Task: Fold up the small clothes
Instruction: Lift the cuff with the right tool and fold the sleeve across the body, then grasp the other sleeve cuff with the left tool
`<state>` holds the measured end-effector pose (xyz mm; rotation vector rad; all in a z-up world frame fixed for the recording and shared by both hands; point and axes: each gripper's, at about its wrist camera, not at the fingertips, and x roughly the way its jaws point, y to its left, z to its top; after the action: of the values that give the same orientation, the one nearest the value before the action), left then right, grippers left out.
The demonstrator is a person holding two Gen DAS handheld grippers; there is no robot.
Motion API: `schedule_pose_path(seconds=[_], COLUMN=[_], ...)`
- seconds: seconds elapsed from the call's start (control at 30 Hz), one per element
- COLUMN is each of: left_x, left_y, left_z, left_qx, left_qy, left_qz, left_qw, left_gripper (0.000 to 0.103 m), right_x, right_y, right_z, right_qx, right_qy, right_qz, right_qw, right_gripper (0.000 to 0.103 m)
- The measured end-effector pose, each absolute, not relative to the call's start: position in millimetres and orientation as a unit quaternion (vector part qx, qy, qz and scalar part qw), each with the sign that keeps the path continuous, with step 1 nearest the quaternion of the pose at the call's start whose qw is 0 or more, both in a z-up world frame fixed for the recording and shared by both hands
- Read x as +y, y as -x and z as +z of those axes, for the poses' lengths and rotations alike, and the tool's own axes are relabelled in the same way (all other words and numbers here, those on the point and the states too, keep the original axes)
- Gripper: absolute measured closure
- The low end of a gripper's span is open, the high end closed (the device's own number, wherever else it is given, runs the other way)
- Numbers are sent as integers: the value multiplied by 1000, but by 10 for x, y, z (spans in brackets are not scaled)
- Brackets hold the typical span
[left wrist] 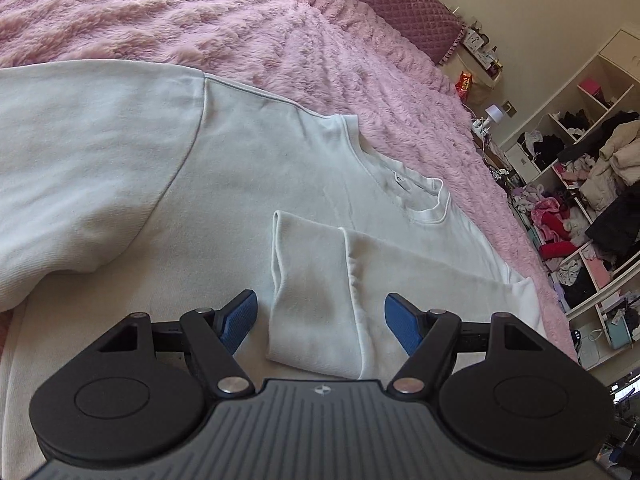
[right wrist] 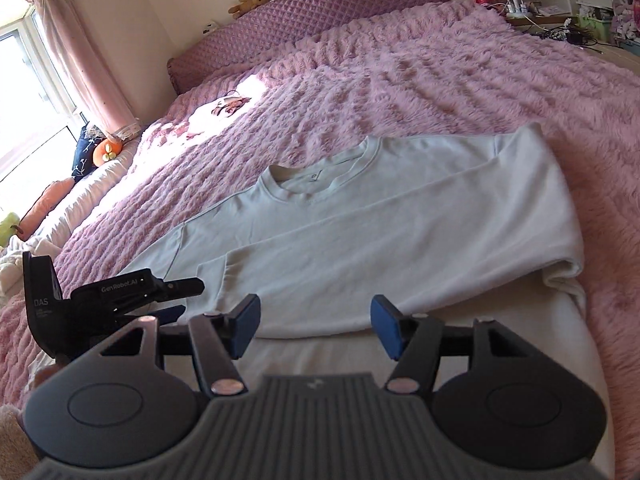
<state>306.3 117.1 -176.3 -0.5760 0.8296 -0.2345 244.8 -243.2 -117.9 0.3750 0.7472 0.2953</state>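
**Left wrist view: both claws loose over a half-folded white sweatshirt**

Left wrist view, nearest first: the left gripper [left wrist: 320,322] hangs with its blue pads spread wide, grasping nothing, and the ribbed cuff [left wrist: 310,288] of a folded-in sleeve lies on the cloth between them. The right gripper [right wrist: 314,326] is likewise released, jaws apart above the lower edge of that sleeve, empty. The white long-sleeved cotton sweatshirt [right wrist: 400,216] lies flat, front up, on the fluffy pink bedspread [right wrist: 420,80], one sleeve laid across the chest, the other [left wrist: 80,160] spread out to the side.

To my eye the step in hand is the next fold. Each claw should pinch a clean edge, all layers together, and both should lift evenly so the crossed sleeve stays put; the plush pile may drag the fabric, so carry it rather than slide it.

Further off, a quilted mauve headboard [right wrist: 320,12] runs behind the bed, a pink curtain [right wrist: 76,52] hangs at a sunlit window, and white shelves [left wrist: 592,184] overflow with clothes.
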Motion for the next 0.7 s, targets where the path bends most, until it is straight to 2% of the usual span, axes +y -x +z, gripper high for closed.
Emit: schedule_pose_path(seconds=[0.07, 0.1, 0.13, 0.17, 0.27, 0.43, 0.5, 0.57, 0.7], left_x=[1154, 1146, 1140, 1138, 1089, 1265, 1376, 1503, 1807], left_y=[-3119, -3135, -3151, -3162, -3089, -2781, -2711, -2725, -2787], left_z=[-1782, -1788, -1790, -1797, -1672, -1200, -1114, -1101, -1415], left_qx=[399, 400, 401, 403, 377, 279, 260, 258, 298], left_qy=[285, 285, 284, 288, 275, 282, 289, 284, 315], left_qz=[-113, -113, -116, -125, -134, -145, -133, -108, -47], left_qw=[864, 864, 863, 860, 874, 906, 912, 917, 900], left_gripper=[41, 65, 83, 96, 97, 97, 97, 97, 97], right_x=[-2597, -2654, -2707, -2743, -2839, -2813, -2793, -2767, -2707], right_y=[-2402, -2418, -2412, -2408, -2375, -2390, -2396, -2411, -2443], right_z=[-1198, -1203, -1217, -1229, -1248, -1250, -1263, -1285, -1350], right_qx=[361, 363, 364, 365, 361, 346, 344, 346, 343], right_qy=[-185, -189, -193, -196, -190, -120, -100, -77, -39], right_qz=[122, 113, 105, 101, 81, 37, 23, 4, -14], right_qw=[906, 905, 905, 905, 909, 930, 933, 935, 939], right_gripper=[45, 45, 45, 45, 45, 44, 41, 40, 40])
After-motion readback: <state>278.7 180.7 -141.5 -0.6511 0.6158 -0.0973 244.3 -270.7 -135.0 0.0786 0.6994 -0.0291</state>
